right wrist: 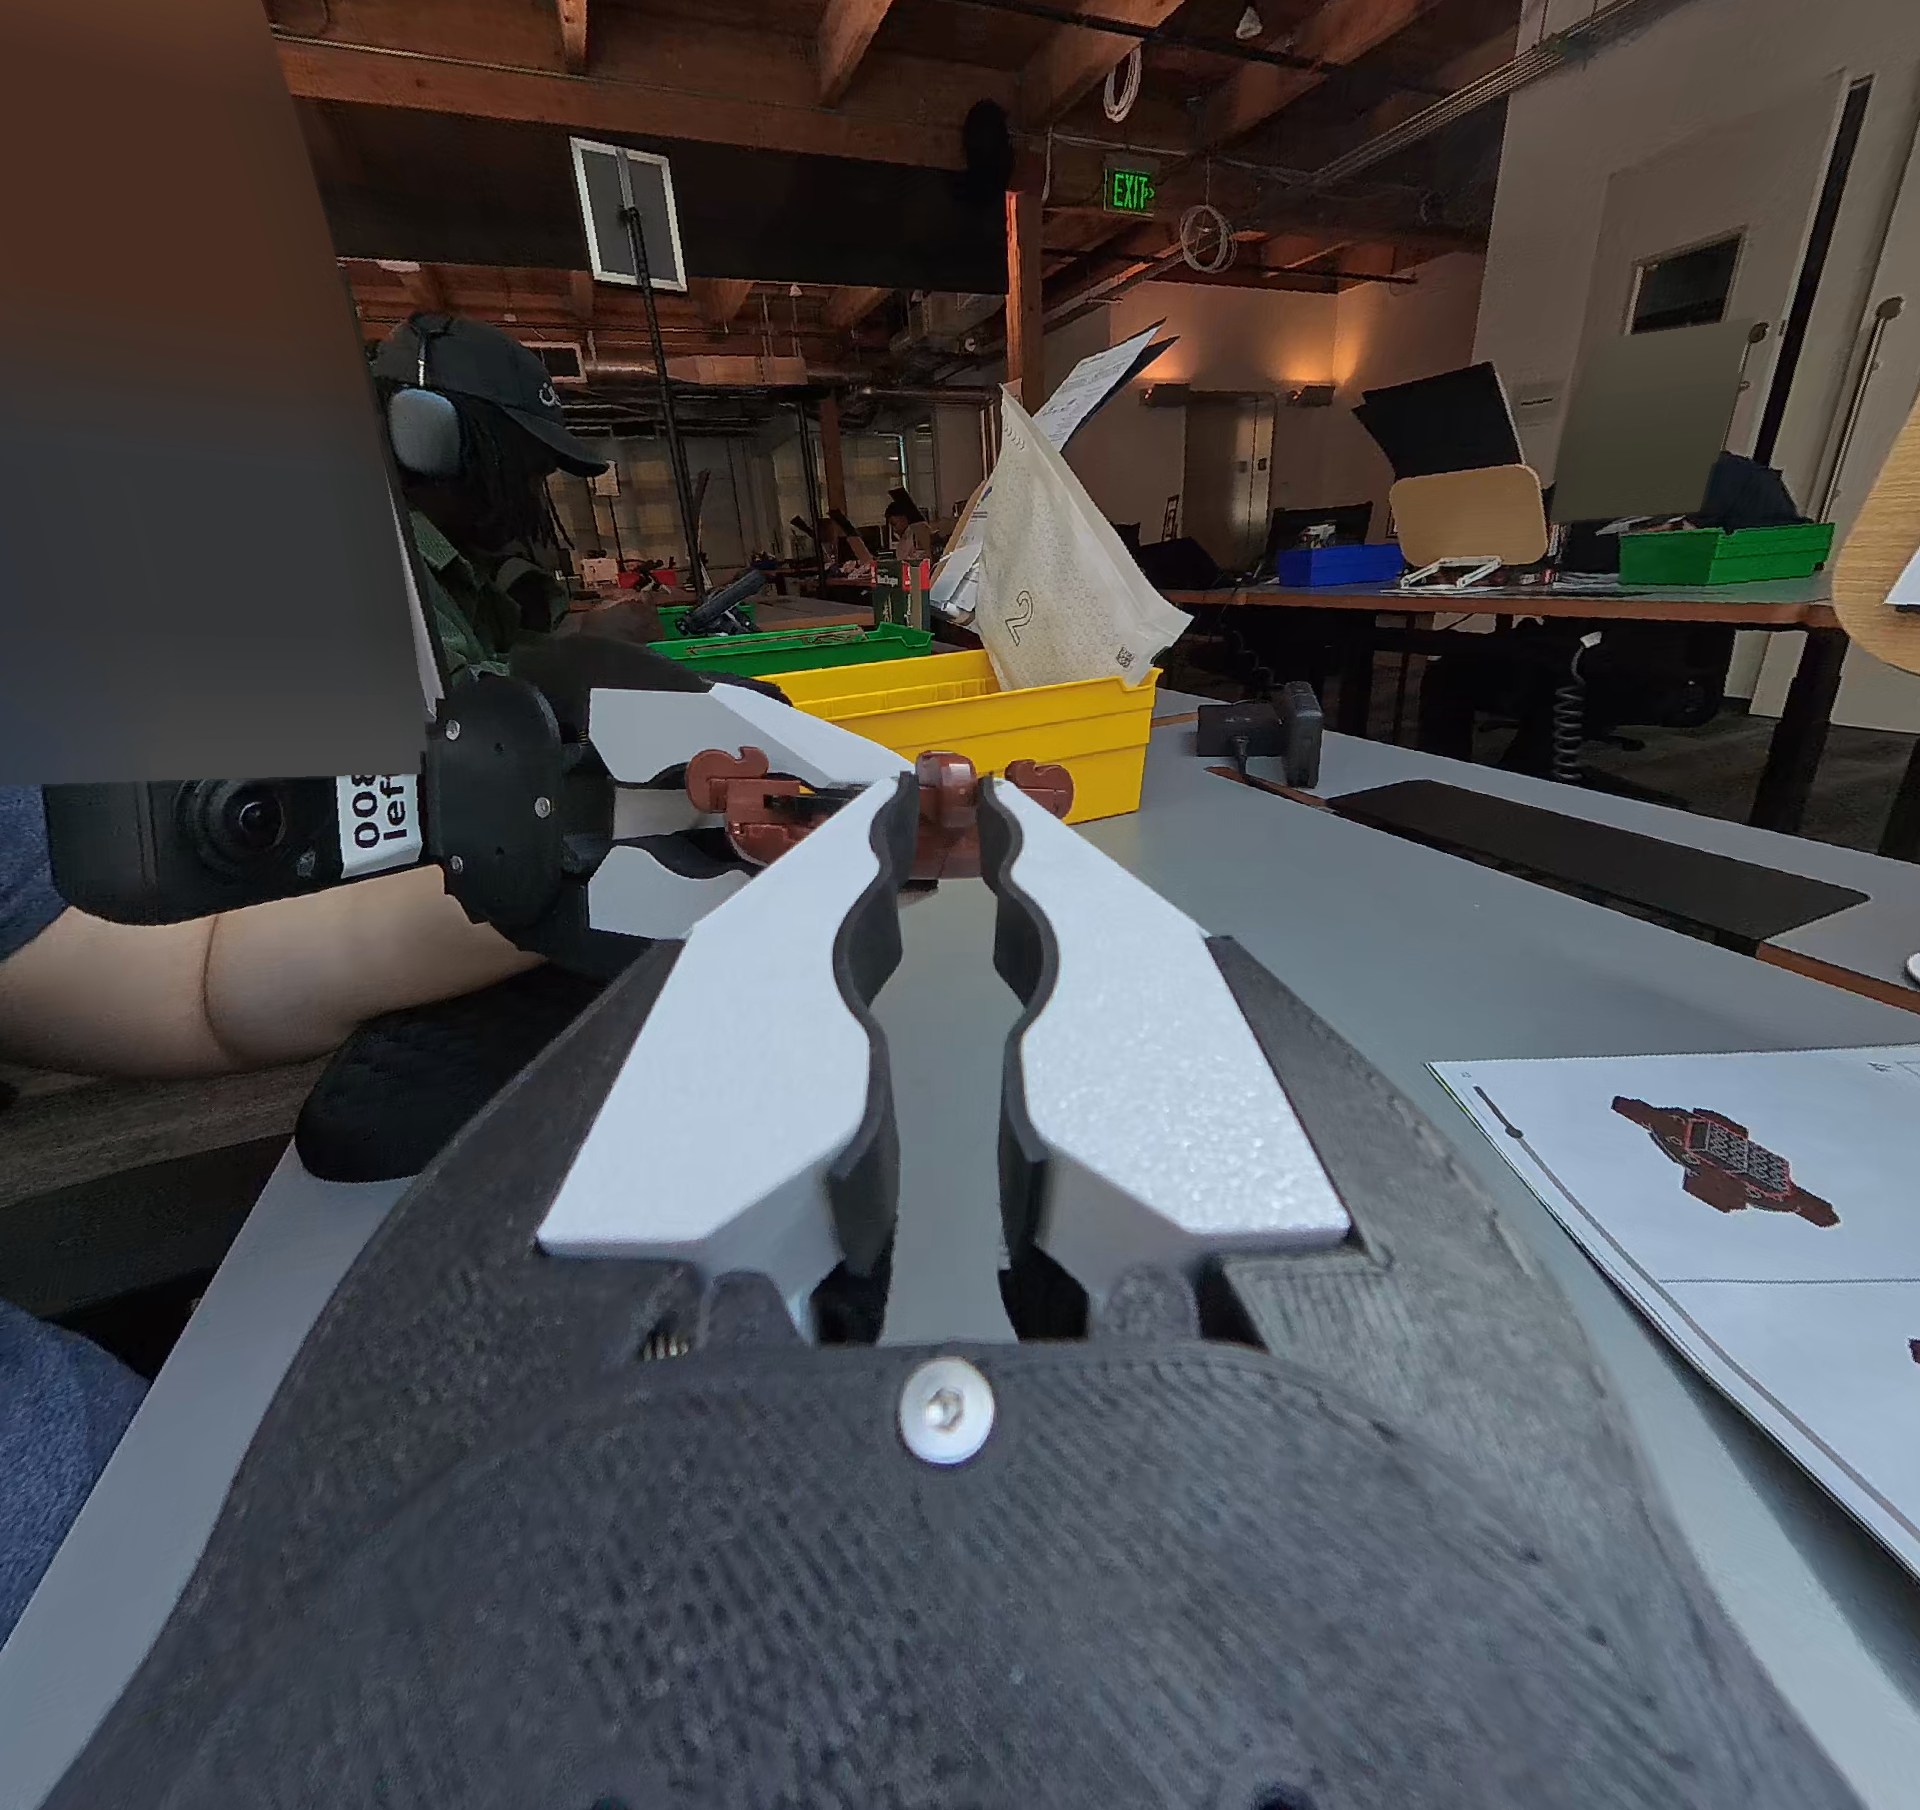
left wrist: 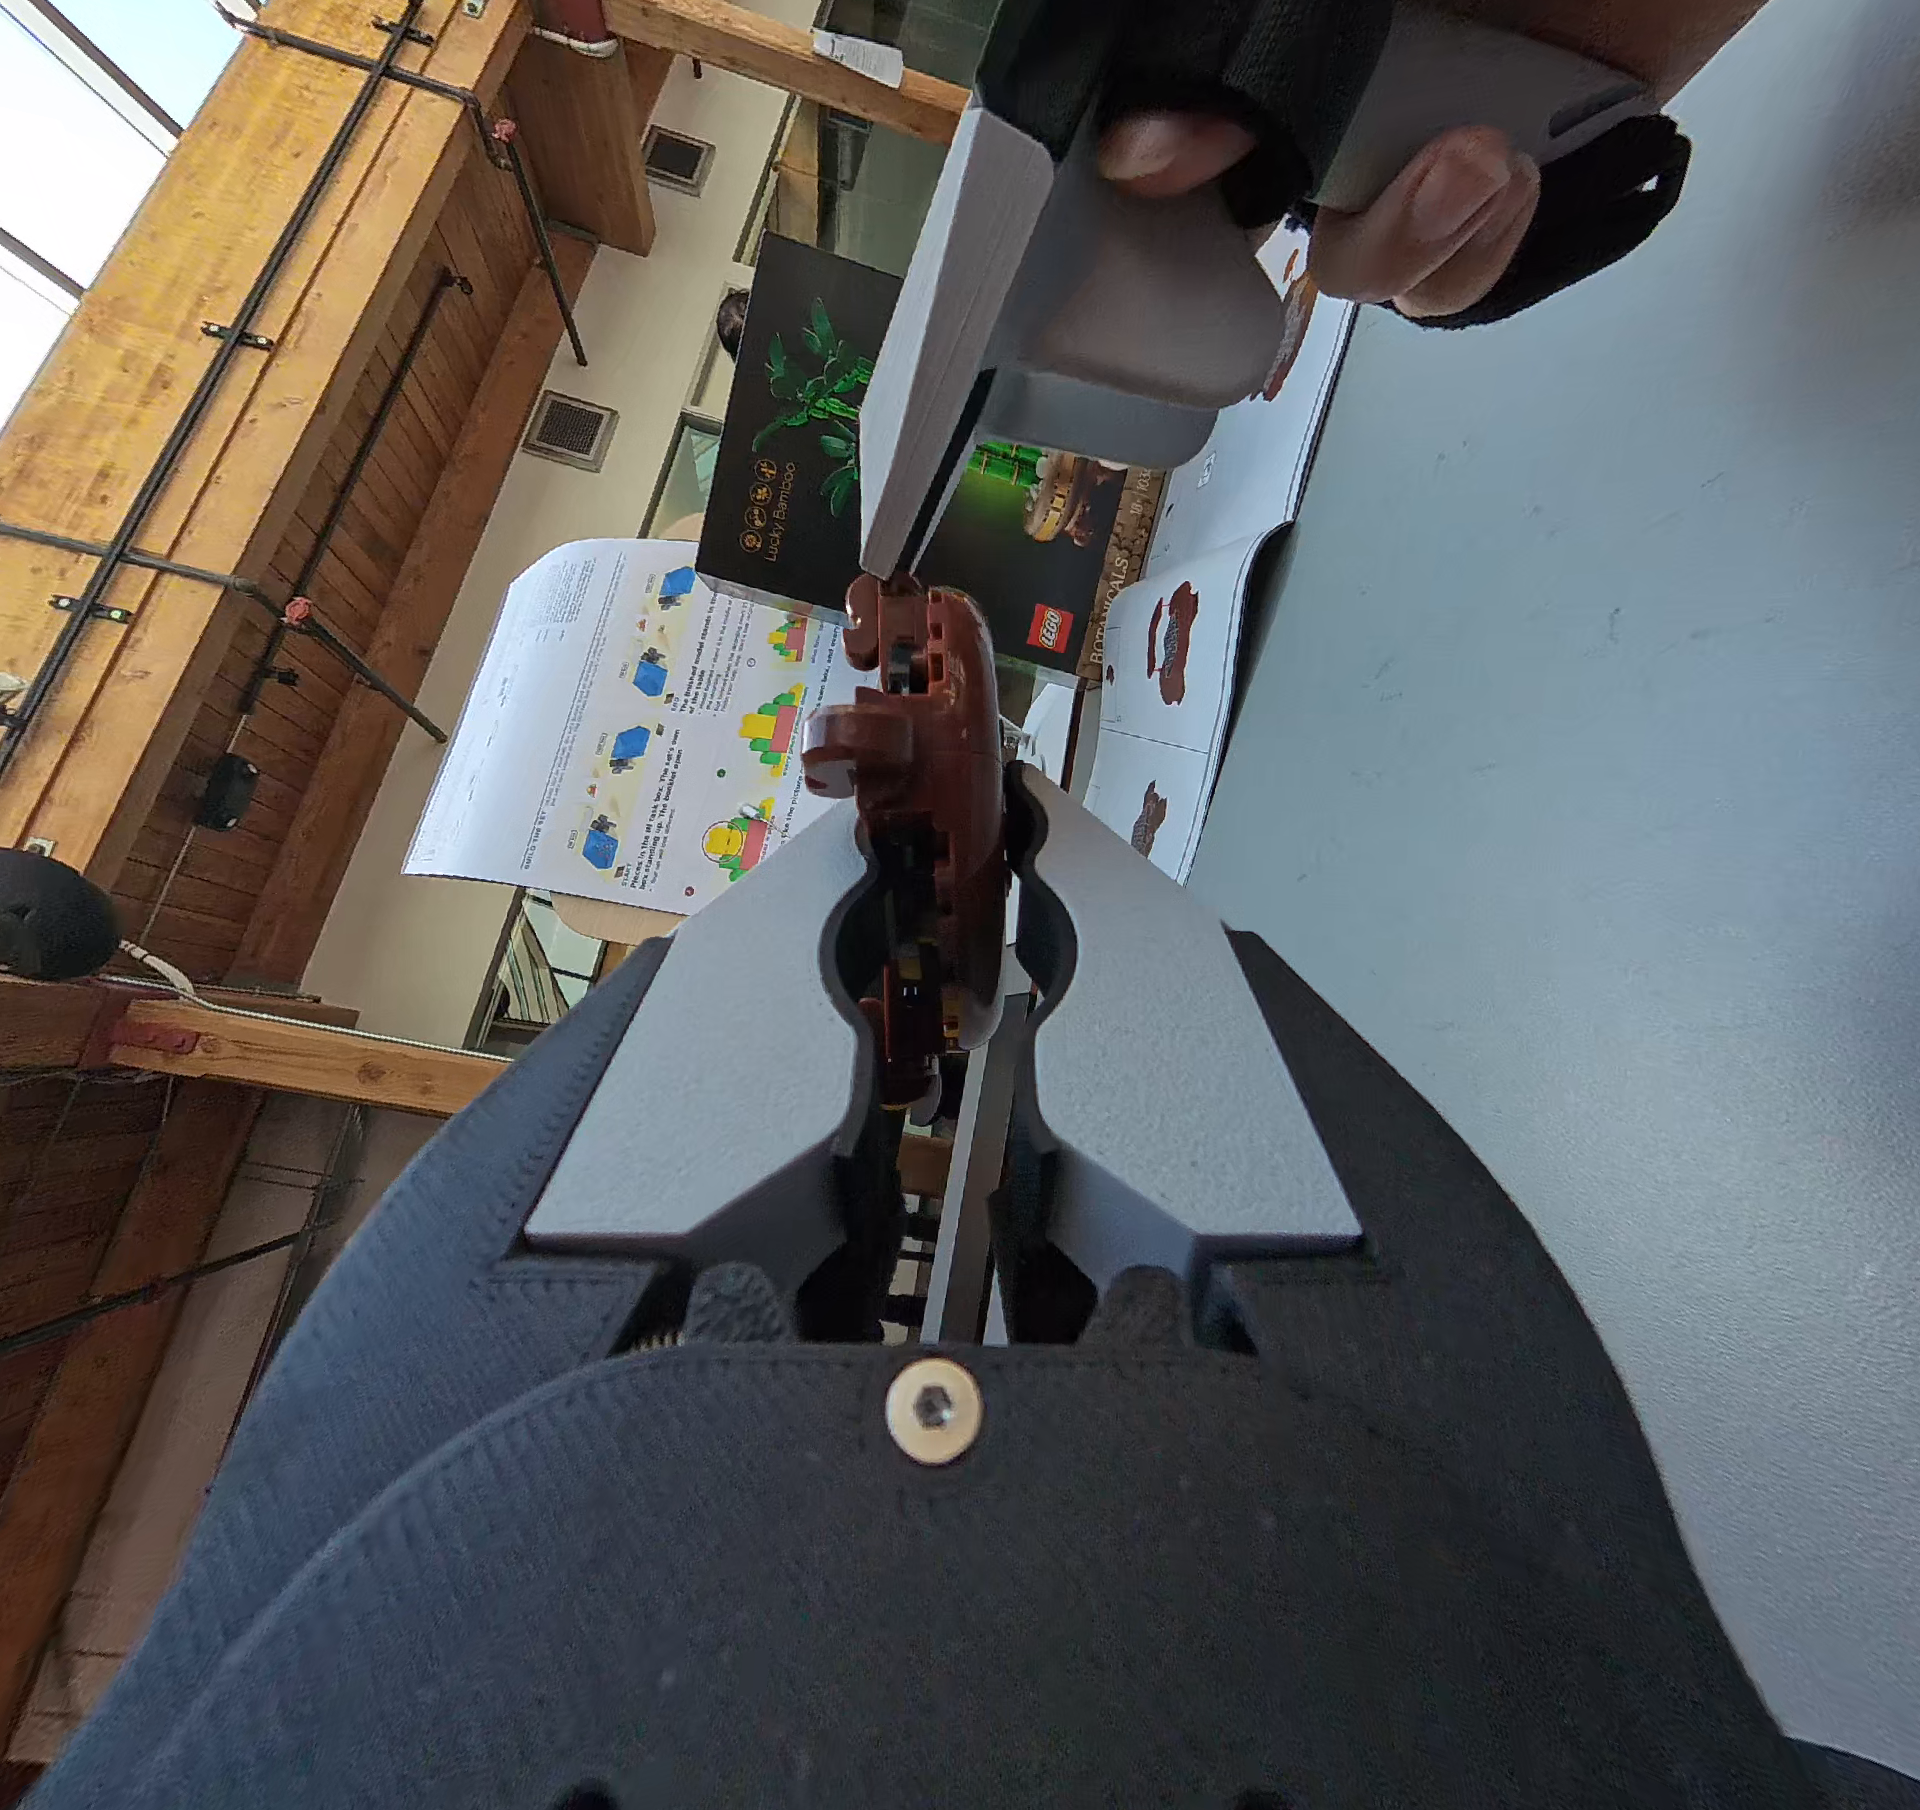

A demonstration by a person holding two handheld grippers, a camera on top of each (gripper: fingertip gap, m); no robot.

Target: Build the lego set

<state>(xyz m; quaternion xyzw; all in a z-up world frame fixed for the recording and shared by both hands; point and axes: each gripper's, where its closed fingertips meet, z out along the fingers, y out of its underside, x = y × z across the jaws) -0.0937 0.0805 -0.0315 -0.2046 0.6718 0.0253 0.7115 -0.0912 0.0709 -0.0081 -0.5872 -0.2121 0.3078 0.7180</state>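
My left gripper (left wrist: 940, 804) is shut on a reddish-brown lego assembly (left wrist: 951, 721) and holds it in the air above the grey table (left wrist: 1558, 721). My right gripper (left wrist: 883, 565) comes in from above, its tips shut on a small brown piece at the assembly's far end. In the right wrist view my right gripper (right wrist: 948, 786) pinches that brown piece (right wrist: 948, 773). The left gripper (right wrist: 727, 804) reaches in from the left, holding the assembly (right wrist: 769, 804) sideways. Curved brown hook parts stick out of the assembly.
A yellow bin (right wrist: 987, 721) with a white paper bag (right wrist: 1049, 565) stands just behind the grippers. An open instruction booklet (right wrist: 1714, 1189) lies at the right. A dark set box (left wrist: 810, 430) and a printed sheet (left wrist: 623, 711) stand beyond. A black mat (right wrist: 1590, 867) lies farther right.
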